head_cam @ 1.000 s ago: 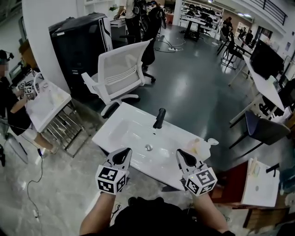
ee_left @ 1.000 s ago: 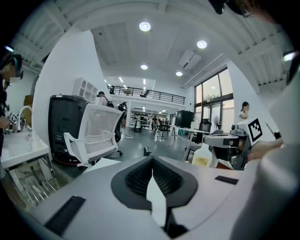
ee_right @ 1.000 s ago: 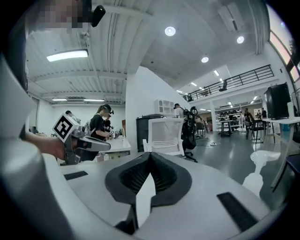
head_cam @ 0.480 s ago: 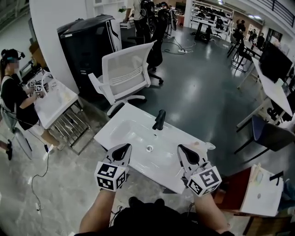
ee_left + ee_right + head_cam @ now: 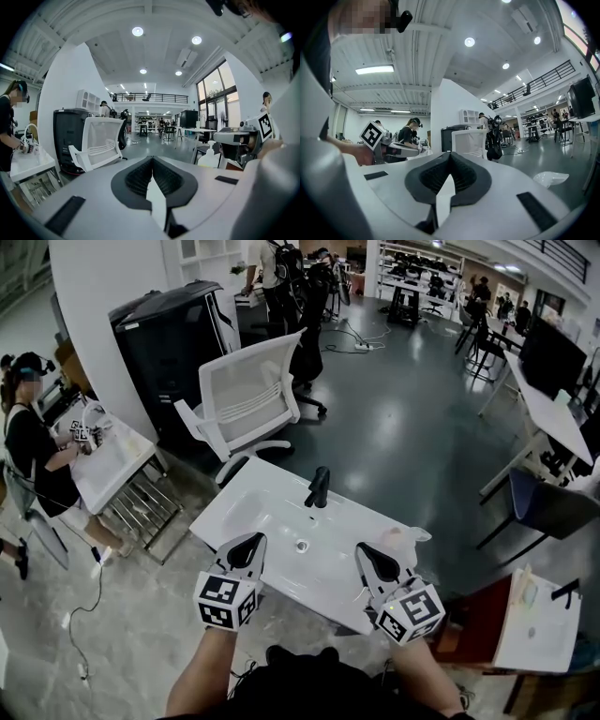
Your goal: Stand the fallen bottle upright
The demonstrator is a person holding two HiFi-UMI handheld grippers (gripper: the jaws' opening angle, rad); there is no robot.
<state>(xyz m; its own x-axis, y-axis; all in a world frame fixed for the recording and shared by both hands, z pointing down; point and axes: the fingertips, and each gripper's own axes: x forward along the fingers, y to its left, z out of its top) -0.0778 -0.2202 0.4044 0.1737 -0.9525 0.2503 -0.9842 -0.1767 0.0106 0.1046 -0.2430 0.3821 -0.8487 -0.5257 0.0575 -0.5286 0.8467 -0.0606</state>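
Note:
A translucent pump bottle (image 5: 403, 539) rests at the right end of the white sink counter (image 5: 225, 507), seemingly on its side with the pump head toward the right. It also shows in the left gripper view as the bottle (image 5: 209, 157), and low in the right gripper view as the pale bottle (image 5: 551, 178). My right gripper (image 5: 367, 552) hovers over the counter's front edge, just left of the bottle, shut and holding nothing. My left gripper (image 5: 251, 543) is level with it over the front left of the basin, also shut and holding nothing.
A black faucet (image 5: 319, 487) stands at the back of the basin, with the drain (image 5: 301, 545) between my grippers. A white office chair (image 5: 246, 399) and a black cabinet (image 5: 173, 338) stand beyond the counter. A person (image 5: 28, 451) works at another sink on the left.
Both grippers have risen a little and stayed shut. The head view has shifted slightly. The bottle lies where it was.

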